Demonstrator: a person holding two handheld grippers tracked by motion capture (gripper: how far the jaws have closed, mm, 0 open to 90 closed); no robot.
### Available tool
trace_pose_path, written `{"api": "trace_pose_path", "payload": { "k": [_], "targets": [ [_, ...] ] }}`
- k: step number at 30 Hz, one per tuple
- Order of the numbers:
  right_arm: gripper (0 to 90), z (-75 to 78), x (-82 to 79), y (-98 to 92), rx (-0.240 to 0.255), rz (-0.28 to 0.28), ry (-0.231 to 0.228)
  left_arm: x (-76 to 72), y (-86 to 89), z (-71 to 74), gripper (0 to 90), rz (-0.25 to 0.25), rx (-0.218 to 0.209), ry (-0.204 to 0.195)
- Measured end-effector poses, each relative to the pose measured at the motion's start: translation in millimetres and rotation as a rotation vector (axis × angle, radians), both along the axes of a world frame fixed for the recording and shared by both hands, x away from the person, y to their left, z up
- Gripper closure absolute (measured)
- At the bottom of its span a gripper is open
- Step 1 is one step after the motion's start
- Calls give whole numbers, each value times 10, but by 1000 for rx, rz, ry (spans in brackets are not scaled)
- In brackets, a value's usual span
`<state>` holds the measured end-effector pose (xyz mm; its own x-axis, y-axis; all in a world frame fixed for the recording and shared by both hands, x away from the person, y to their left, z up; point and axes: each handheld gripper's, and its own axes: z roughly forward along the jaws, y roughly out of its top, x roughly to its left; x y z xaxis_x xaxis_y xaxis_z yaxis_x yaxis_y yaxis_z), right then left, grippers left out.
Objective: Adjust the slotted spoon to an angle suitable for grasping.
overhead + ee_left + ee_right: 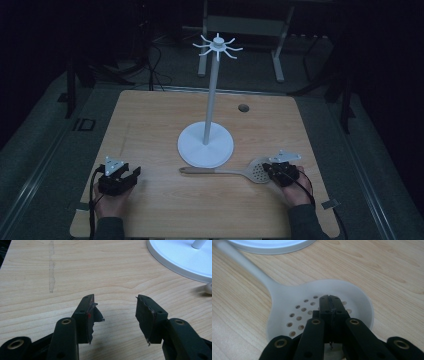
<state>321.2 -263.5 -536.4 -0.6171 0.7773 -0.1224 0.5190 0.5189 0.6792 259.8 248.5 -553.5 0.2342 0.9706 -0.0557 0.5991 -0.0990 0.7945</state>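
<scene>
A white skimmer (252, 171) with a perforated bowl lies flat on the wooden table (150, 120), its handle pointing left. My right gripper (274, 172) sits over the bowl's right side. In the right gripper view its jaws (330, 300) are pressed together above the holes of the skimmer (287, 297), with nothing between them. Just behind the handle stands a white stand (206, 145) with a round base, a tall pole and a ring of hooks (218, 47) on top. My left gripper (131, 176) rests at the table's left front, open and empty (115, 307).
A small dark round hole (243, 107) sits near the table's back edge. Beyond the table, the floor is dark, with cables and metal frame legs (277, 60). The stand's base (185, 257) lies ahead and to the right of the left gripper.
</scene>
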Motion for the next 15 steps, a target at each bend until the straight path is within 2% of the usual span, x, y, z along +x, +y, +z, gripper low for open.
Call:
{"api": "trace_pose_path", "payload": {
  "k": [9, 15],
  "targets": [
    [896, -34, -45, -26, 4, -6, 9, 2, 1, -2, 500, 1, 0, 2],
    [896, -20, -115, -30, 6, 9, 10, 4, 0, -4, 500, 2, 1, 5]
  ]
}}
